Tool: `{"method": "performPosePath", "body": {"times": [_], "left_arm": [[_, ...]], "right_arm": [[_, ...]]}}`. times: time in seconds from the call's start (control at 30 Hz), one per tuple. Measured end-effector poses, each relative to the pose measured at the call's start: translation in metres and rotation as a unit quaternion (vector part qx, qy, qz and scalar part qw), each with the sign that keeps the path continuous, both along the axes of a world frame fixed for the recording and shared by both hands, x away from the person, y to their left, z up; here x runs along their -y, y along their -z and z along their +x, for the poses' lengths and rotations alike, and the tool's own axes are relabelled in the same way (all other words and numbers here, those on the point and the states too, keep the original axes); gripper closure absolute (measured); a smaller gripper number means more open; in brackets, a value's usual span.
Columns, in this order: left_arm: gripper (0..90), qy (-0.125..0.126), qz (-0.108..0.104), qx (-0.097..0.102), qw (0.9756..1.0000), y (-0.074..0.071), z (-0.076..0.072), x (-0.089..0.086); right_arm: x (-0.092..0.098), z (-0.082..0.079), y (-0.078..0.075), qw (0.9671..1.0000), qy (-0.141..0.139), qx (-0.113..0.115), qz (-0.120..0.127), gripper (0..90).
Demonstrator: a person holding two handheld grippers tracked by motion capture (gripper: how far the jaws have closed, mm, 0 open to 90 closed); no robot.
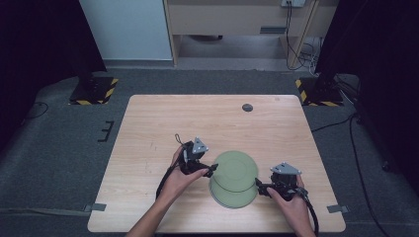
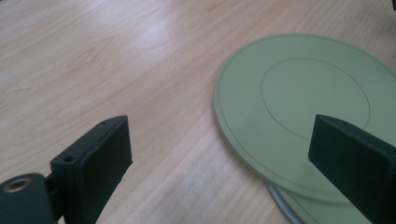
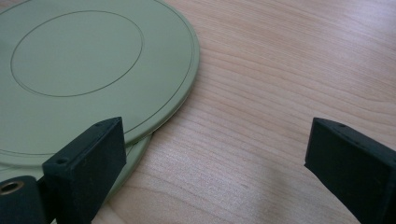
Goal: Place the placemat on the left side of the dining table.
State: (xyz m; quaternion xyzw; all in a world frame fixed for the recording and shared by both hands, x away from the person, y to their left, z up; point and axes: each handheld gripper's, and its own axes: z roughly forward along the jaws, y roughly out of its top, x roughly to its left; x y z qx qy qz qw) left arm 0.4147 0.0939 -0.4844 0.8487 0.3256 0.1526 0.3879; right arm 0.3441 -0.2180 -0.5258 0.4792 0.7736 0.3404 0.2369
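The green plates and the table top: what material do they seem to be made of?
The top green plate looks like matte plastic or melamine: even sage colour, dull sheen, moulded ring lines; painted ceramic stays possible. The lower green plate under it looks the same. The table top shows pale wood grain with a soft gloss, so wood or a printed laminate.

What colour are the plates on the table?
Pale green: the top plate sits on a matching lower plate, clearest in the right gripper view.
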Motion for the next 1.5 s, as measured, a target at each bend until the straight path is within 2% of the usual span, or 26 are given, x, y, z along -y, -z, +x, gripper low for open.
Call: {"method": "performPosePath", "body": {"times": [0.1, 0.3, 0.37, 0.47, 0.63, 0.67, 0.8, 0.87, 1.0, 1.17, 1.27, 1.47, 1.5], "left_arm": [[6.0, -0.005, -0.018, -0.017, 0.9997, 0.0, 0.008, 0.001], [14.2, 0.003, -0.021, -0.045, 0.9988, 0.008, 0.017, 0.005], [19.7, 0.01, -0.013, -0.048, 0.9987, 0.01, 0.017, 0.008], [23.4, 0.017, -0.003, -0.058, 0.9981, 0.012, 0.017, 0.01], [30.6, 0.023, 0.001, -0.084, 0.9962, 0.016, 0.018, 0.013], [31.3, 0.024, 0.009, -0.088, 0.9958, 0.017, 0.019, 0.014], [32.3, 0.031, 0.009, -0.112, 0.9932, 0.022, 0.019, 0.017], [30.7, 0.033, 0.012, -0.114, 0.9929, 0.024, 0.019, 0.019], [29.6, 0.042, -0.001, -0.123, 0.9915, 0.026, 0.02, 0.022], [28.8, 0.045, 0.002, -0.136, 0.9897, 0.03, 0.021, 0.024], [27.0, 0.042, -0.01, -0.147, 0.9882, 0.033, 0.023, 0.023], [29.6, 0.05, -0.022, -0.15, 0.9872, 0.034, 0.023, 0.026], [28.9, 0.049, -0.017, -0.148, 0.9877, 0.034, 0.022, 0.027]], "right_arm": [[0.0, 0.0, 0.0, 1.0, -0.002, 0.001, 0.0, 6.4], [-0.001, -0.001, -0.001, 0.9999, -0.01, 0.004, 0.002, 10.5], [-0.001, -0.001, 0.0, 0.9999, -0.016, 0.003, 0.002, 13.4], [-0.004, -0.002, 0.001, 0.9997, -0.024, -0.001, 0.001, 14.4], [-0.007, -0.003, 0.001, 0.9995, -0.031, 0.001, -0.003, 16.5], [-0.007, -0.002, 0.001, 0.9995, -0.031, 0.0, -0.002, 16.6], [-0.006, -0.002, 0.001, 0.9994, -0.033, 0.0, 0.0, 16.8], [-0.006, -0.002, 0.001, 0.9994, -0.033, 0.0, 0.0, 16.7], [-0.006, -0.002, 0.001, 0.9994, -0.033, 0.0, 0.0, 16.8], [-0.006, -0.002, 0.001, 0.9995, -0.033, -0.001, 0.0, 16.5], [-0.006, -0.002, 0.001, 0.9995, -0.032, -0.001, 0.0, 16.5], [-0.006, -0.002, 0.002, 0.9995, -0.032, -0.001, 0.0, 16.6], [-0.006, -0.002, 0.002, 0.9995, -0.032, 0.0, 0.0, 16.4]]}}
